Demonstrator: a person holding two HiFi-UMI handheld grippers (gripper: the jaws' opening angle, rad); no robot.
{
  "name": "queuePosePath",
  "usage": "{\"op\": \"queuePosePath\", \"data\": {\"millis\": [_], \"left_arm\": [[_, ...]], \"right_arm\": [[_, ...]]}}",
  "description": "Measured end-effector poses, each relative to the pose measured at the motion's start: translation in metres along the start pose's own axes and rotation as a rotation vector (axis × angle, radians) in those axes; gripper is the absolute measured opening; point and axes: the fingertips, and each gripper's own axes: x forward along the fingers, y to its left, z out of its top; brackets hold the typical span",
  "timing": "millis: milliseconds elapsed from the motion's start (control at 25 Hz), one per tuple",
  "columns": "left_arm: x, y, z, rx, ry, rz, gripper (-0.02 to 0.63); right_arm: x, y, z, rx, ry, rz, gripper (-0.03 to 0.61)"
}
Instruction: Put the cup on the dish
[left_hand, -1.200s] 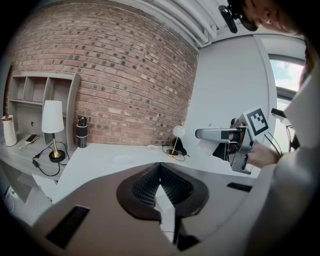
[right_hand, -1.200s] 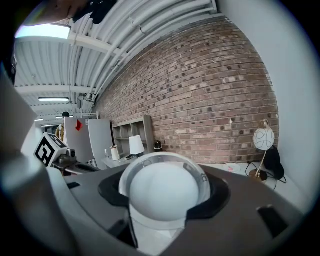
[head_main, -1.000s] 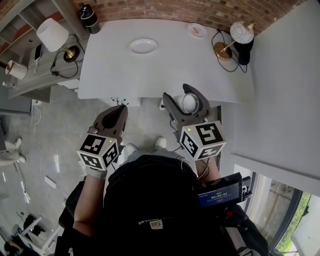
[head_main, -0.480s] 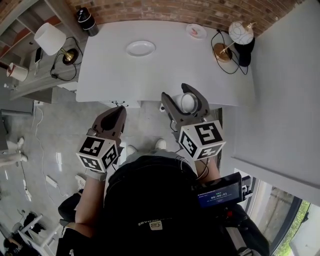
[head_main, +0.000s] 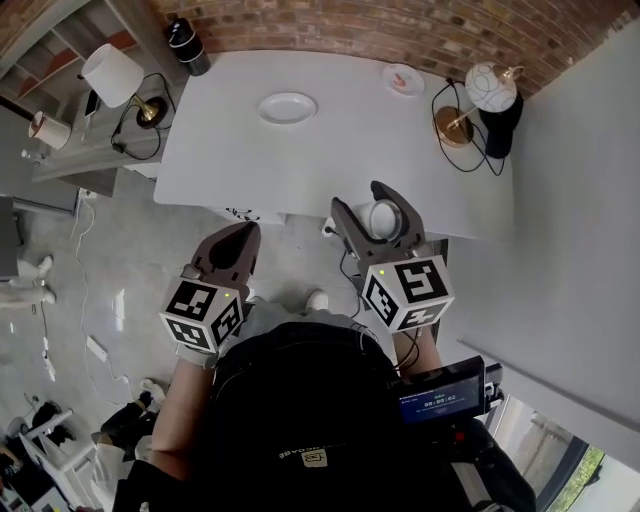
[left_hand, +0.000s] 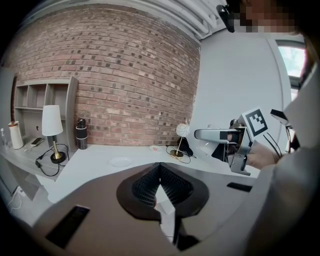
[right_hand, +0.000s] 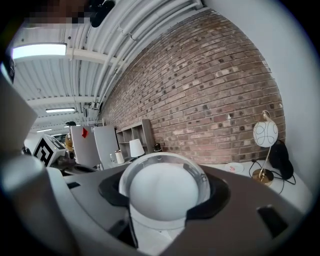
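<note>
A white dish (head_main: 287, 107) lies toward the far side of the white table (head_main: 330, 150); in the left gripper view the dish (left_hand: 120, 161) shows small ahead. My right gripper (head_main: 372, 205) is shut on a white cup (head_main: 381, 218), held upright over the table's near edge. In the right gripper view the cup (right_hand: 162, 192) fills the gap between the jaws. My left gripper (head_main: 243, 232) is shut with nothing in it and hangs over the floor just short of the table's near edge, left of the cup. Its jaws meet at the tips (left_hand: 160, 172).
A small pink-marked saucer (head_main: 403, 78) and a globe lamp (head_main: 487, 88) with a black cable stand at the table's far right. A dark bottle (head_main: 188, 45) stands at the far left corner. A side shelf holds a white-shaded lamp (head_main: 110, 75). A brick wall runs behind.
The head view has shifted slightly. Both grippers keep nearly the same pose, the cup still gripped in the right one.
</note>
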Motion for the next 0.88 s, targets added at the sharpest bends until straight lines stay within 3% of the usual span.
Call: {"op": "queuePosePath", "data": {"millis": [400,880], "left_arm": [[0.001,-0.004,-0.002,-0.017,-0.012,0.050,0.005],[0.015,0.015,0.002,-0.037,-0.028,0.014,0.005]], "right_arm": [[0.003,-0.004,-0.001,-0.015,0.009,0.051,0.272],[0.018,-0.009,0.005,-0.045,0.033,0.016,0.272]]}}
